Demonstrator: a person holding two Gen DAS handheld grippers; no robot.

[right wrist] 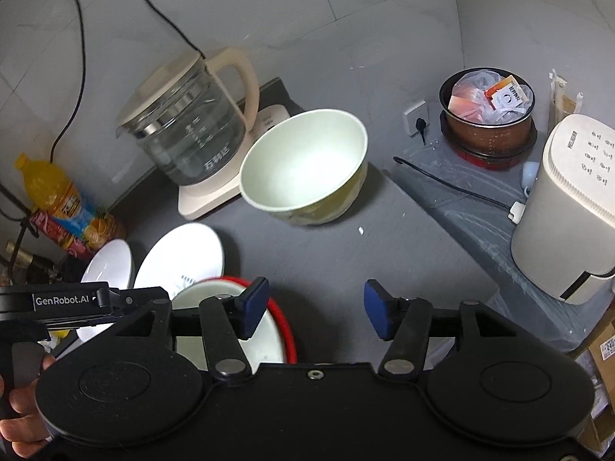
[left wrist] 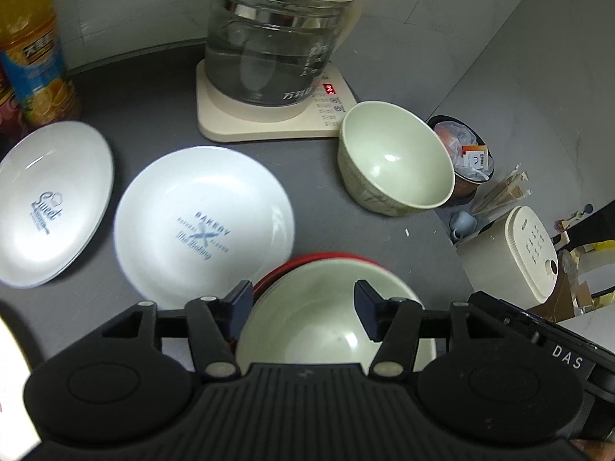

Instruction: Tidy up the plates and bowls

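The left gripper (left wrist: 303,309) has its jaws apart, with nothing pressed between the dark blue pads (left wrist: 240,307). Under the gap between them sits a pale green bowl (left wrist: 307,322), nested in a red bowl (left wrist: 307,259) of which only the rim shows. On the body of the other gripper, at the right edge of the left wrist view, the letters "DAS" can be read.

Just beyond the left jaw lies a white plate (left wrist: 203,223) with blue print: "BAKERY", "NATURAL FLAVOR" and a script line that looks like "The Baking". Further left of it, a second white plate (left wrist: 50,203) carries the word "Sweet" in blue script; the smaller lines under it are too small to read. Beyond the right jaw, well apart from it, stands a second pale green bowl (left wrist: 396,165), empty and upright, with a faint pattern on the outside.

The right gripper (right wrist: 315,307) also has its jaws apart and holds nothing; between them only the grey countertop (right wrist: 326,261) shows. The nested bowls lie under and just left of its left jaw. On the left gripper, seen here at the left edge, is written "GenRobot.AI".

Far behind the bowls stands a glass kettle (left wrist: 269,38) on a cream base (left wrist: 230,123) with Chinese characters and a red display. At the far left is an orange juice bottle (left wrist: 34,50), at the far right a cream rice cooker (right wrist: 569,207).
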